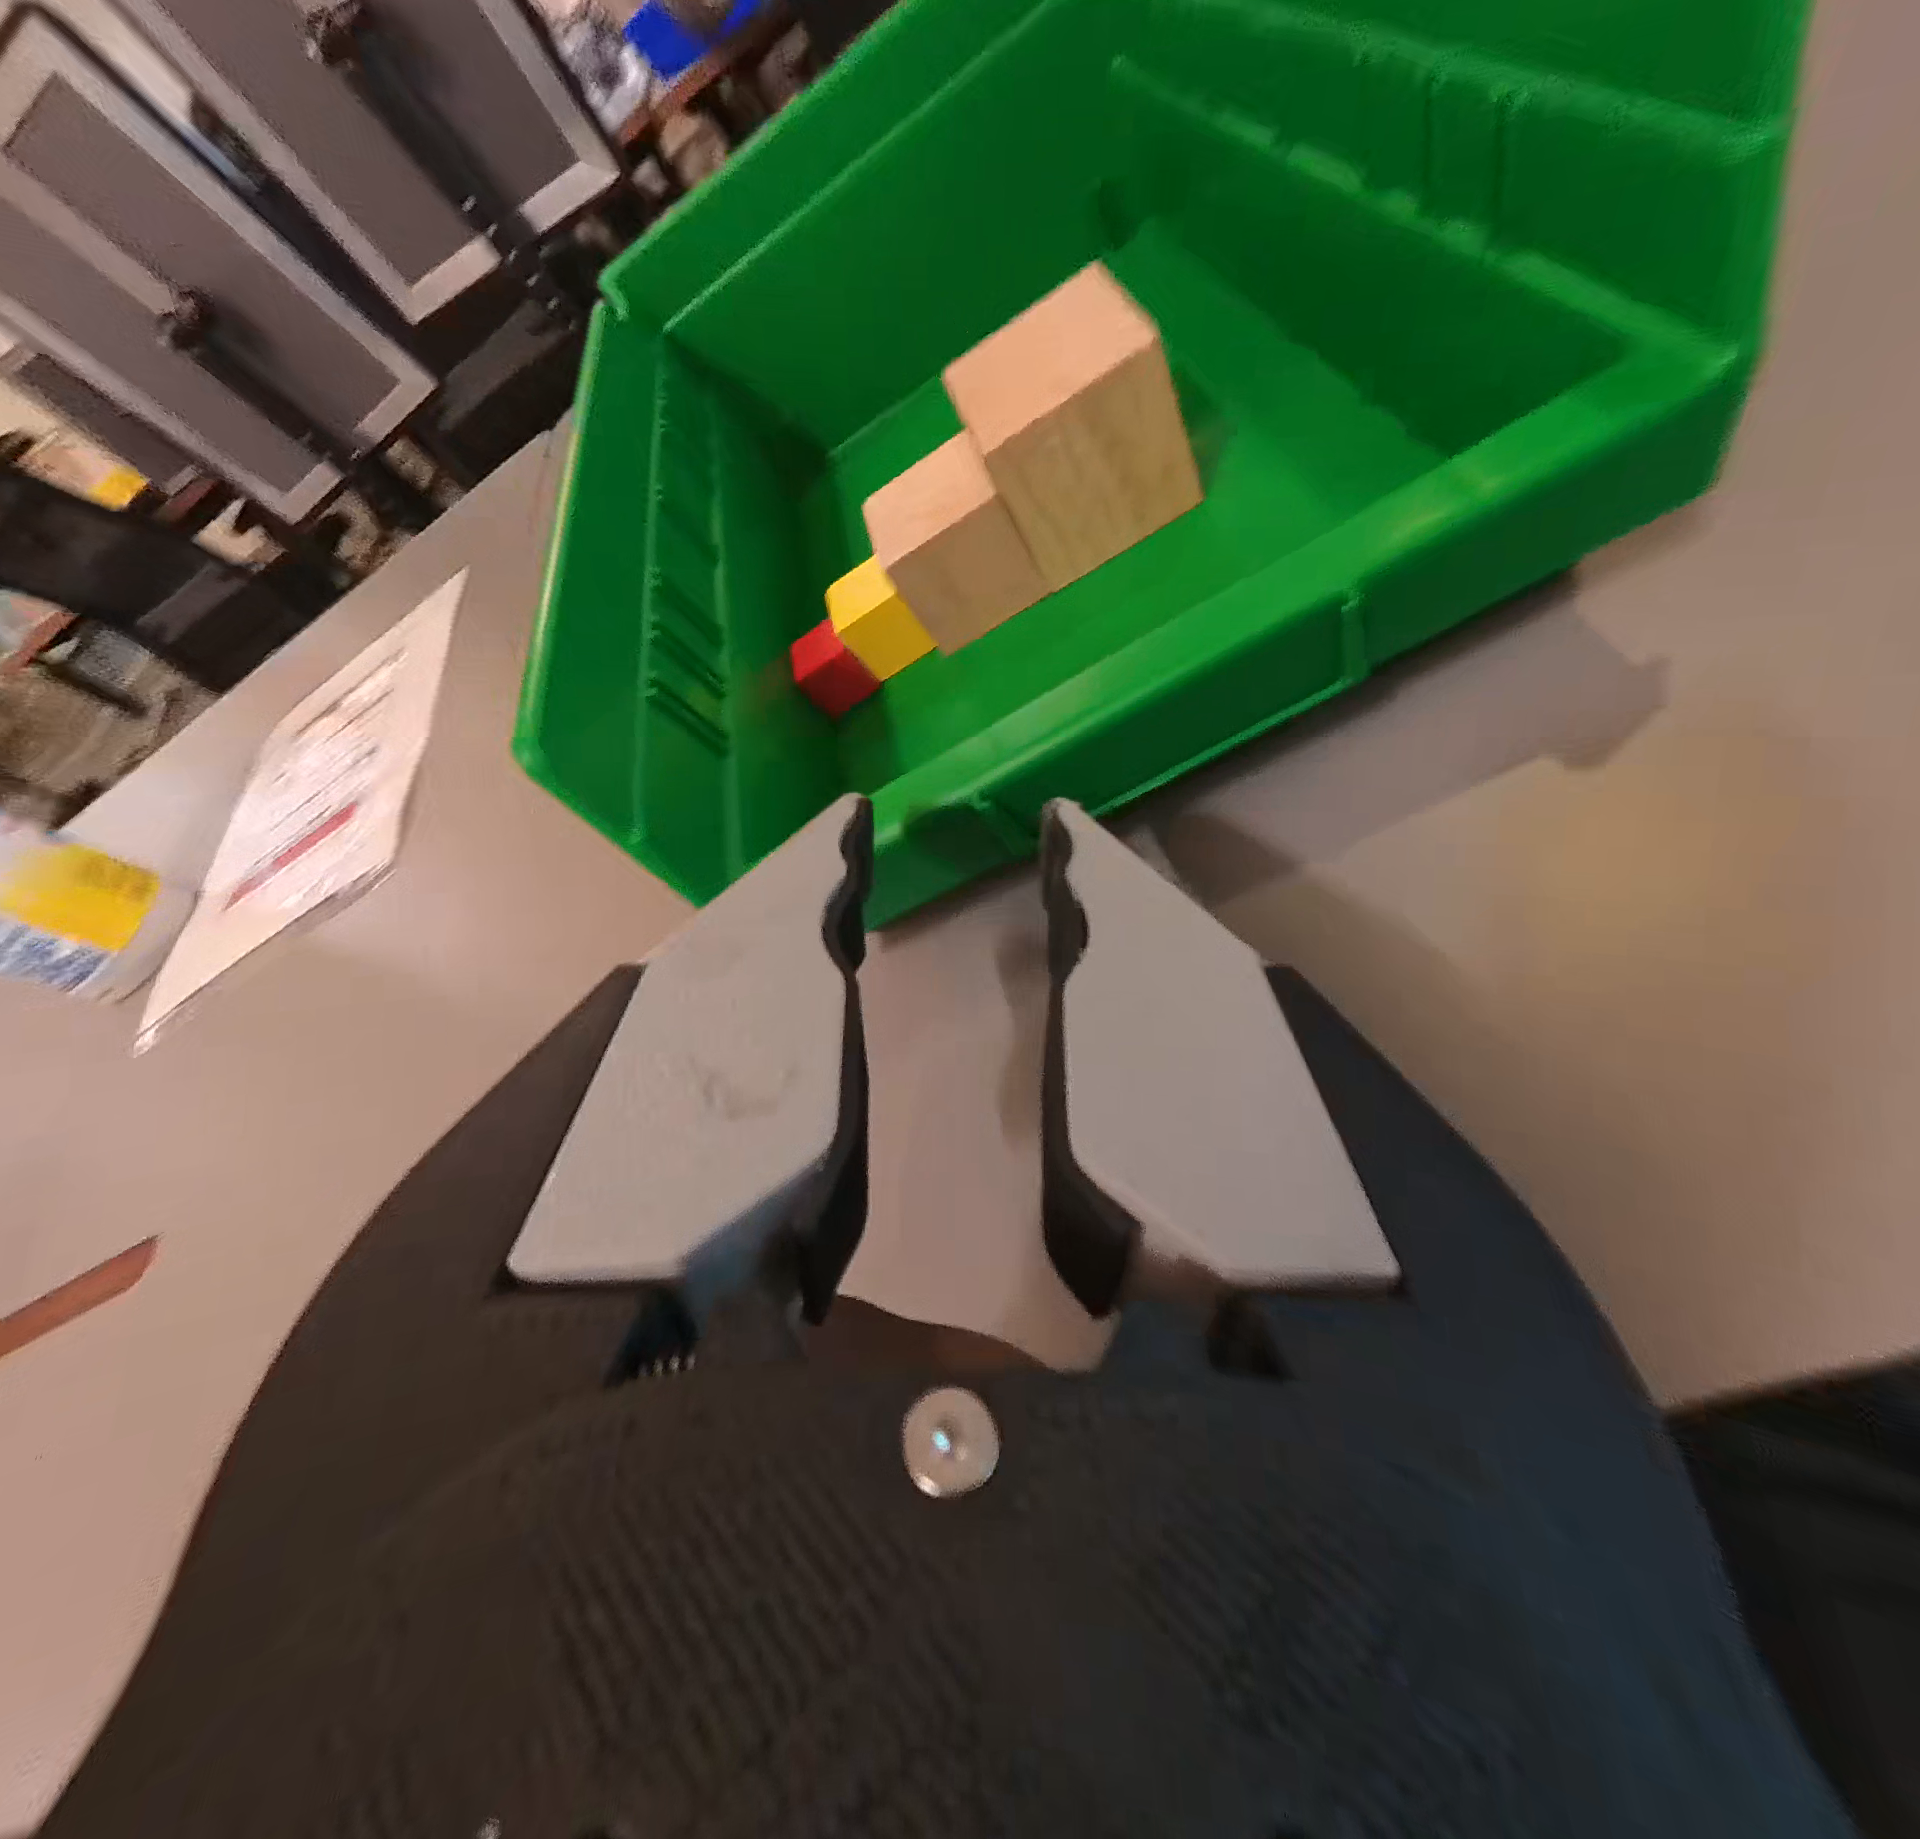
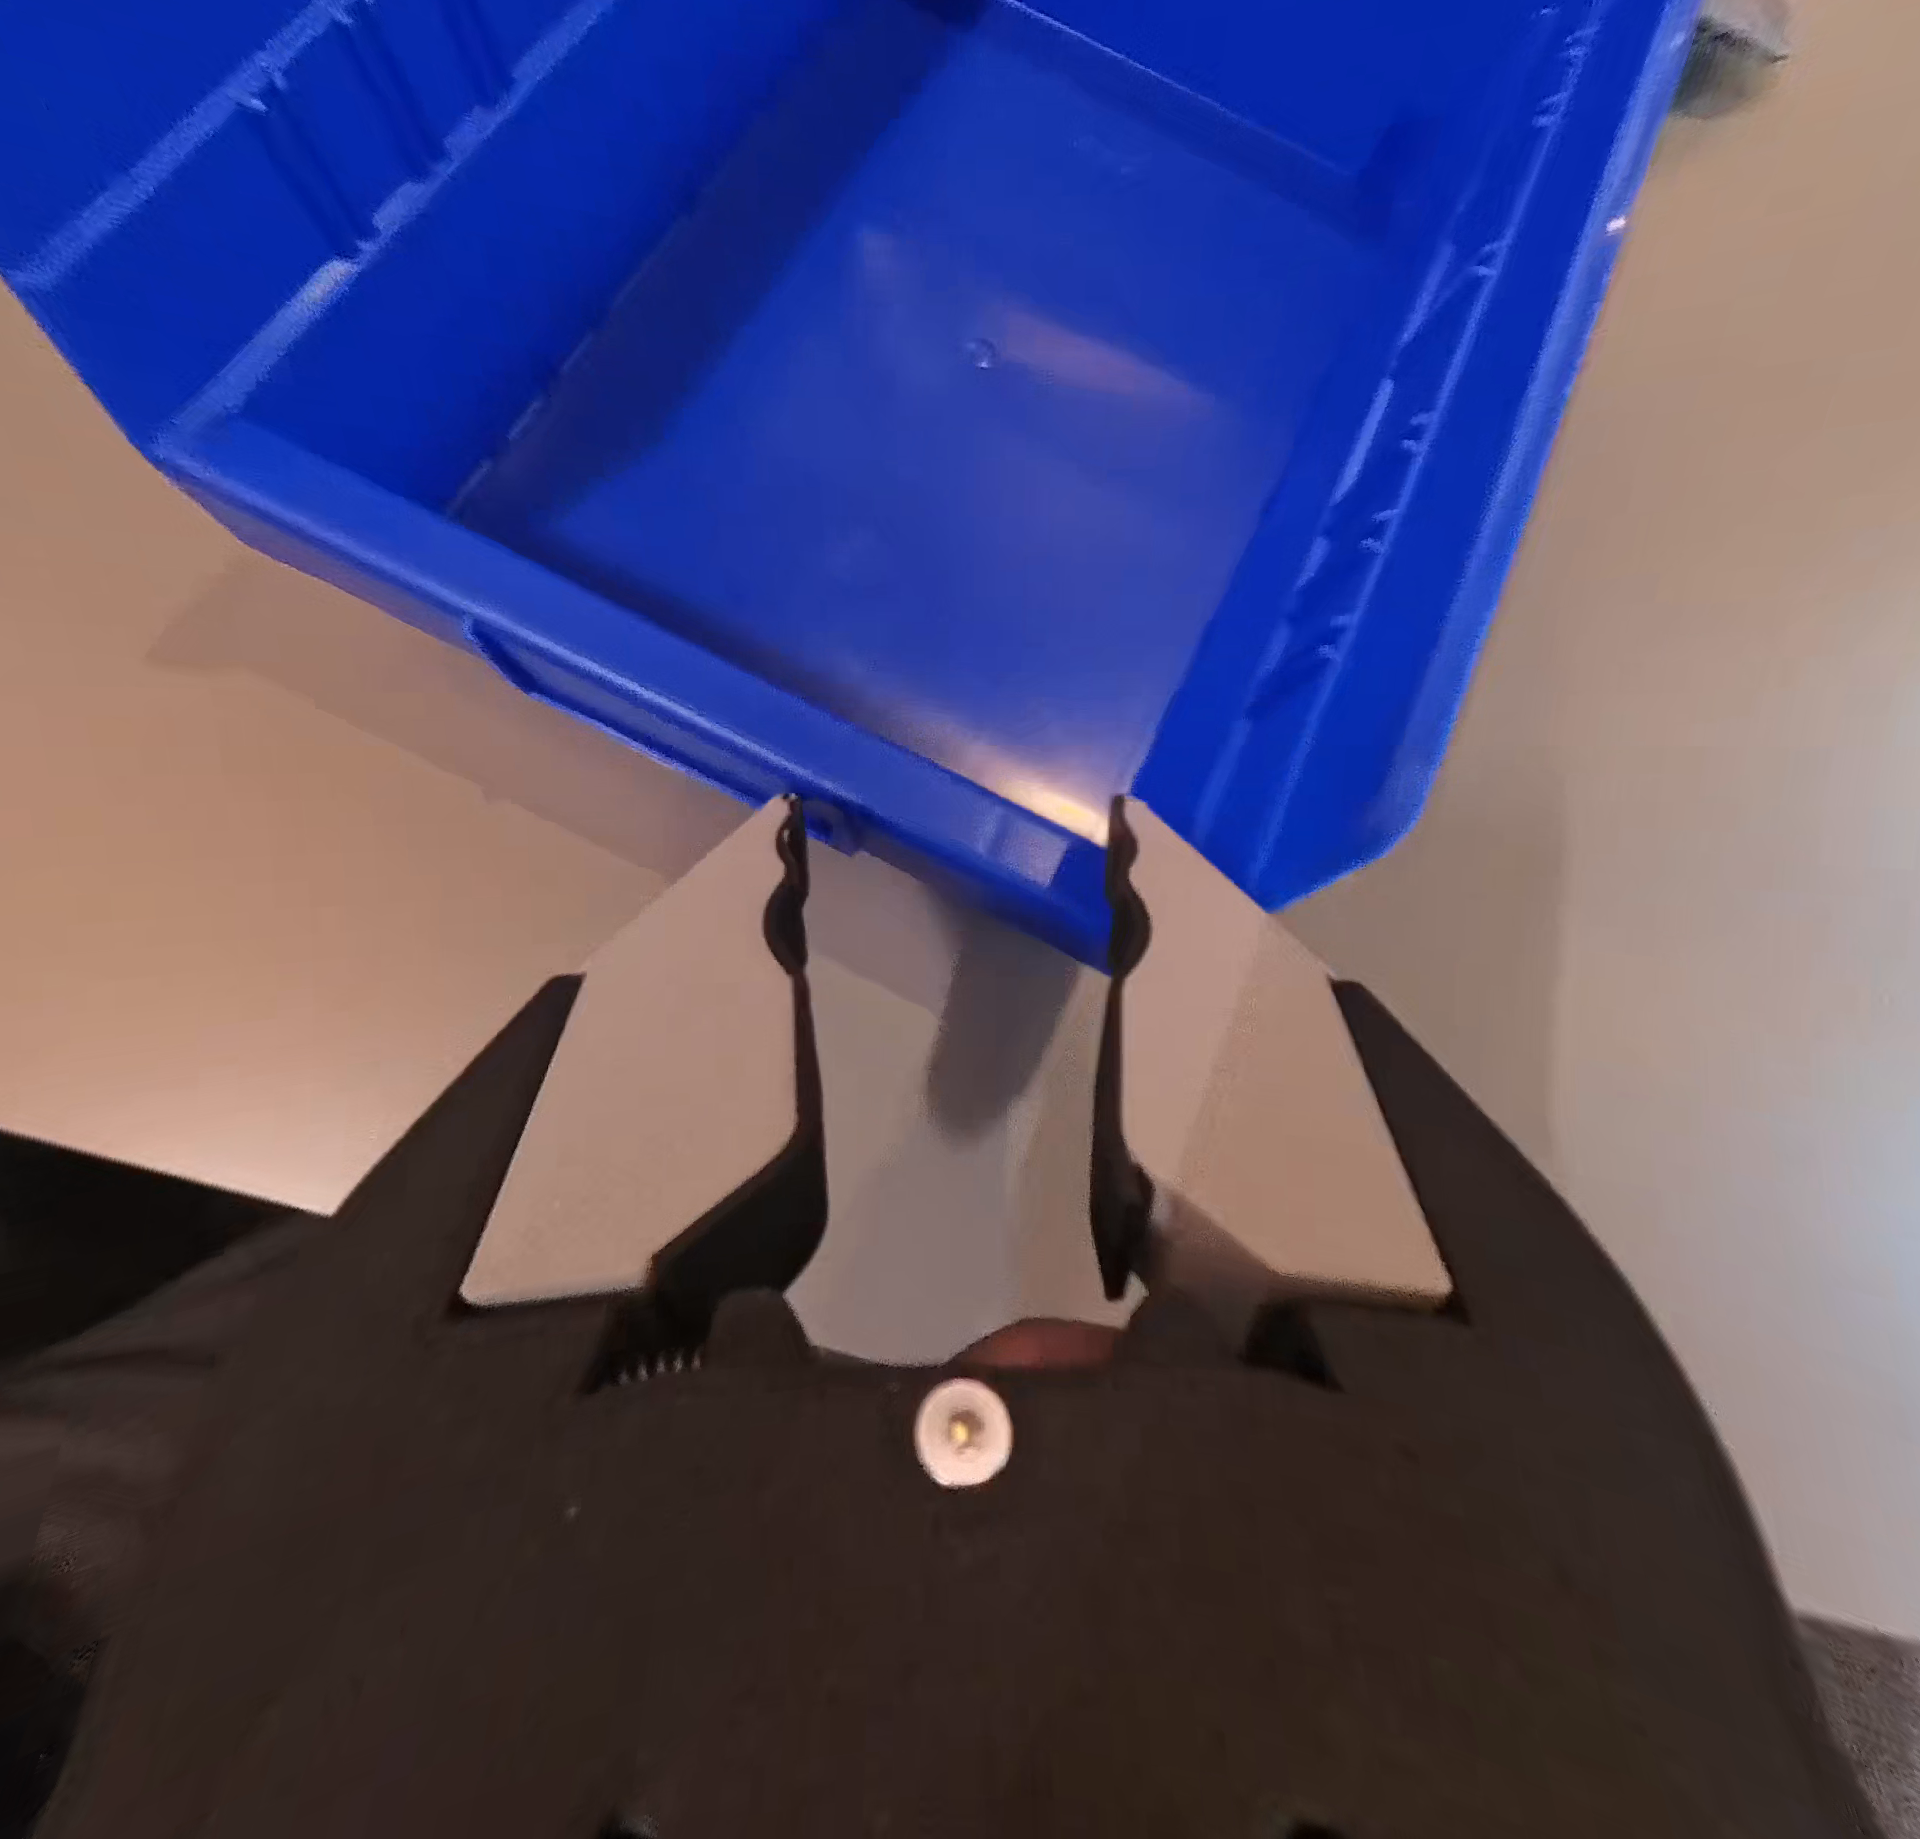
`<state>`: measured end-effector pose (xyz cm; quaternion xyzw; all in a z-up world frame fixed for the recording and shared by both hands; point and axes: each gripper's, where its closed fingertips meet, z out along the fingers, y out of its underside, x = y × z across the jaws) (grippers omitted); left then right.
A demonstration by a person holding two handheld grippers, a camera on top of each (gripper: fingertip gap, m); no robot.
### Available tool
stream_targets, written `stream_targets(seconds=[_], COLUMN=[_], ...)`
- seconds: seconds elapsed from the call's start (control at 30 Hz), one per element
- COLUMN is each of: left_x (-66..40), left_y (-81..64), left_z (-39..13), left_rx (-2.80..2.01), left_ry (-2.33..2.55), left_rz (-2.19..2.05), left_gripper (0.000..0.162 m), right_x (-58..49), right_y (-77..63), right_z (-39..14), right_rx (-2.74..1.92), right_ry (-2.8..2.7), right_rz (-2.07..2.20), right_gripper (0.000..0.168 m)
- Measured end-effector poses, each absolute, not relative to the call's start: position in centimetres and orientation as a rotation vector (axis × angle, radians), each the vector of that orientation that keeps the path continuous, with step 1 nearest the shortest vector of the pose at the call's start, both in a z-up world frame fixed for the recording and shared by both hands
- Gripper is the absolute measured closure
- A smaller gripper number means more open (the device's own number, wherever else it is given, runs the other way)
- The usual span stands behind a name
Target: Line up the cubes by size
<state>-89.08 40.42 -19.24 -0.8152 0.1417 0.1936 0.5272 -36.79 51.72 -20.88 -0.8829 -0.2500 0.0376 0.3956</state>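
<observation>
On the grey table [image 1: 1455, 958], at the far left, sits a yellow and blue packet [image 1: 73, 916] beside a white paper sheet [image 1: 312, 792]; their writing is too blurry to read. Next comes a green bin [image 1: 1143, 698]. Inside it four cubes touch in a row, small to big: red cube [image 1: 828, 669], yellow cube [image 1: 878, 615], small wooden cube [image 1: 951, 553], big wooden cube [image 1: 1081, 428]. The left gripper [image 1: 951, 823] is spread apart, holding nothing. The right gripper [image 2: 951, 818] is spread too, at an empty blue bin [image 2: 623, 605].
</observation>
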Motion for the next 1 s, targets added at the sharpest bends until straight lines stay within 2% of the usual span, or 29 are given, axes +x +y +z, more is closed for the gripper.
stream_targets(seconds=[0.03,0.13,0.2,0.33,0.37,0.47,0.53,0.6,0.63,0.7,0.9,1.0], left_x=[-87.7,-83.3,-81.1,-76.9,-76.2,-74.9,-75.8,-76.8,-77.3,-77.8,-79.2,-78.4], left_y=[40.2,39.7,40.3,43.3,44.3,46.8,48.0,48.6,48.6,48.5,47.5,46.2], left_z=[-18.5,-16.8,-16.5,-17.2,-17.4,-18.1,-18.1,-18.2,-18.3,-18.5,-17.9,-16.9], left_rx=[-1.912,-1.829,-1.832,-1.828,-1.820,-1.820,-1.822,-1.824,-1.831,-1.840,-1.839,-1.809], left_ry=[0.365,0.413,0.446,0.521,0.524,0.514,0.448,0.383,0.356,0.316,0.222,0.230], left_rz=[0.379,0.165,0.128,0.168,0.202,0.338,0.450,0.494,0.488,0.433,0.343,0.282], left_gripper=[0.129,0.129,0.119,0.107,0.100,0.096,0.100,0.128,0.138,0.136,0.125,0.124], right_x=[-36.1,-34.5,-35.9,-45.2,-47.3,-50.8,-51.7,-51.2,-50.0,-48.0,-44.7,-44.4], right_y=[51.7,51.6,50.9,47.6,47.2,48.6,49.9,50.9,51.5,52.4,53.2,53.1], right_z=[-20.5,-18.8,-17.7,-17.5,-17.9,-19.0,-19.4,-20.4,-21.0,-21.9,-20.9,-19.3], right_rx=[-2.228,-2.196,-2.158,-2.076,-2.058,-1.995,-1.966,-1.985,-2.007,-2.048,-2.076,-2.015], right_ry=[-0.650,-0.616,-0.638,-0.806,-0.812,-0.726,-0.672,-0.661,-0.648,-0.612,-0.529,-0.522], right_rz=[0.039,-0.088,-0.042,0.298,0.330,0.225,0.156,0.090,0.023,0.029,0.093,0.089], right_gripper=[0.117,0.115,0.111,0.100,0.099,0.097,0.096,0.101,0.114,0.097,0.096,0.099])
